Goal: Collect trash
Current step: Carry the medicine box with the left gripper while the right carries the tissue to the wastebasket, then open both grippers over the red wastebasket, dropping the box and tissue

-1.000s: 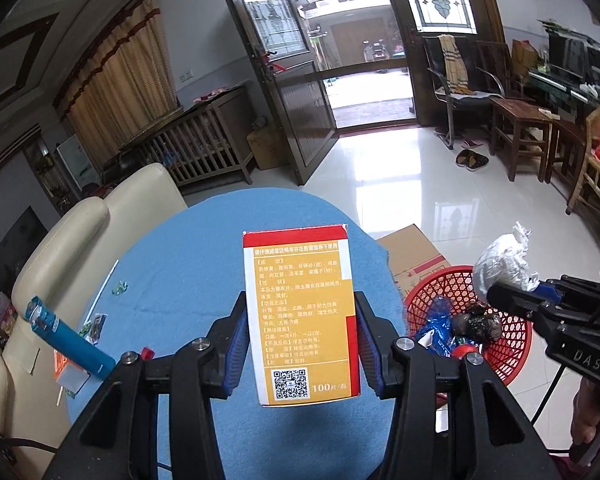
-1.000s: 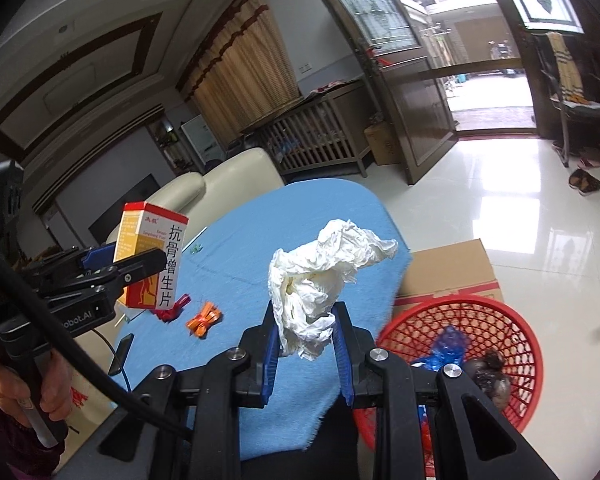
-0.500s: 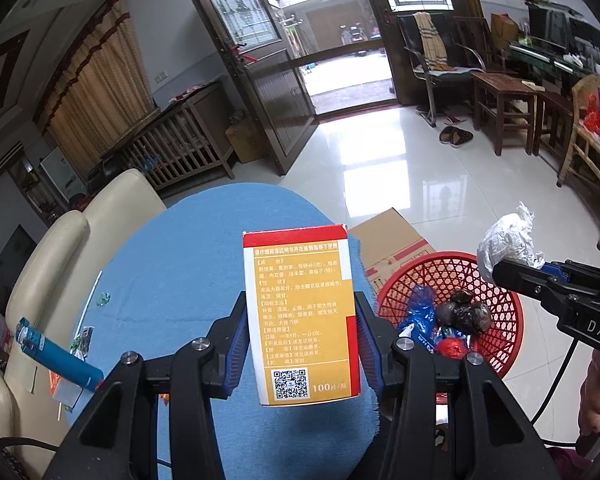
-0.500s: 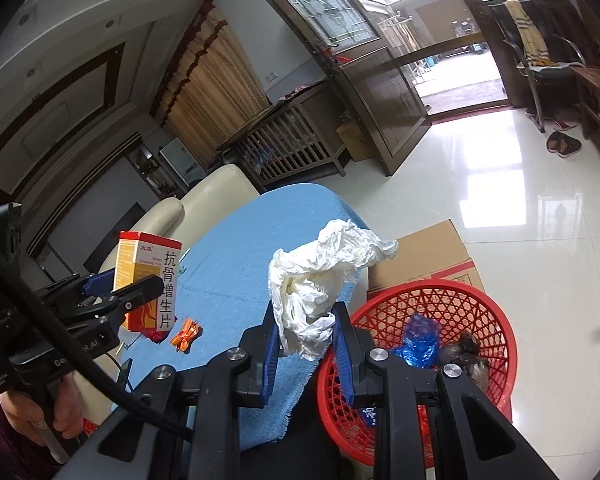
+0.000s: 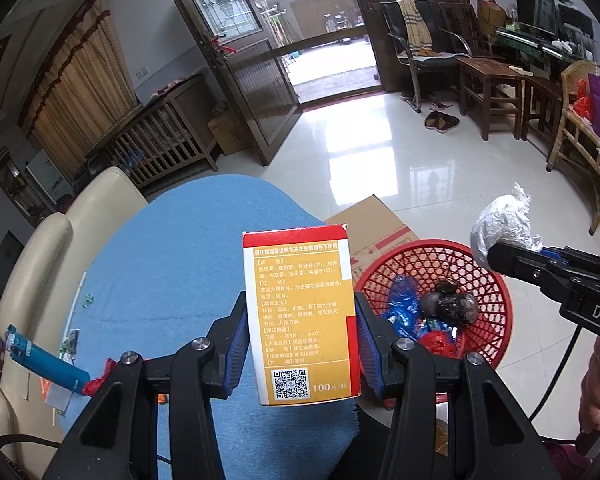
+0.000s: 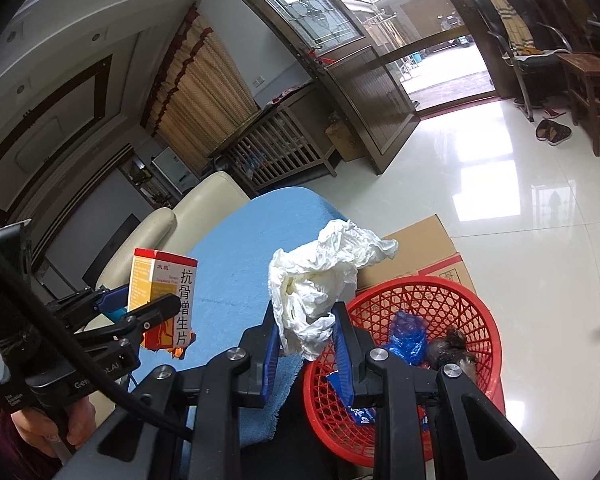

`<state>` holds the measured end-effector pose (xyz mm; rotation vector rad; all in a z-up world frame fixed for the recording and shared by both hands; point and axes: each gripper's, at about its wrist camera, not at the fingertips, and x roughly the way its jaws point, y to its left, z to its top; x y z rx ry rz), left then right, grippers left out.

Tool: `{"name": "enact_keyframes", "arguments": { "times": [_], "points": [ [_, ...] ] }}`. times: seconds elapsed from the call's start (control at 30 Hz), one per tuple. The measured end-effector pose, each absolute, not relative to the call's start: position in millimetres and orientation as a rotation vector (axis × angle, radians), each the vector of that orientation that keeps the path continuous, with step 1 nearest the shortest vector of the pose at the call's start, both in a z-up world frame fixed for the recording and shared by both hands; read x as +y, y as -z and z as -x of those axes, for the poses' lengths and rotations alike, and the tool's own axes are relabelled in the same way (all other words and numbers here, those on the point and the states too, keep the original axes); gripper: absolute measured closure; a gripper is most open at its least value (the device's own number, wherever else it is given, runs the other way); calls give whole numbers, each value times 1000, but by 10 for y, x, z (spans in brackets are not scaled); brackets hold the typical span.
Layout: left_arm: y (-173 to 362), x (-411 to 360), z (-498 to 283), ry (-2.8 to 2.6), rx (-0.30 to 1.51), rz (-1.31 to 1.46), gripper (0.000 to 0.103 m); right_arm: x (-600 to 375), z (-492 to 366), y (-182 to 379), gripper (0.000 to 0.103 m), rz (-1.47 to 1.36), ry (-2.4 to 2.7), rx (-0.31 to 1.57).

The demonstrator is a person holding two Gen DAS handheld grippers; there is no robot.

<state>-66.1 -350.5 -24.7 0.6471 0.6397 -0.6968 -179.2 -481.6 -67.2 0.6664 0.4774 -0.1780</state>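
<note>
Indoors, blue tablecloth (image 5: pixel 172 264), glossy floor (image 5: pixel 400 168), left fingers (image 5: pixel 300 344) grasping box (image 5: pixel 300 316), right fingers (image 6: pixel 306 336) grasping tissue (image 6: pixel 320 280)

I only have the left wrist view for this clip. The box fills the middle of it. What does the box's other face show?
Observer: The right wrist view shows the box front: large black Chinese characters on white.
Reviewer: Is the paper wad properly gripped?
Observer: Yes, the right gripper has its fingers closed on the paper wad.
Reviewer: Anything hidden behind the box?
Observer: An orange wrapper lies on the blue cloth beneath it.
</note>
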Motion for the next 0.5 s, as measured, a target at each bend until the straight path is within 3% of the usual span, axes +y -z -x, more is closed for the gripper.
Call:
{"name": "enact_keyframes", "arguments": {
  "times": [0.5],
  "points": [
    [429, -3709, 658, 810, 763, -620, 52, -4971, 1867, 727, 76, -718, 201, 477]
  ]
}}
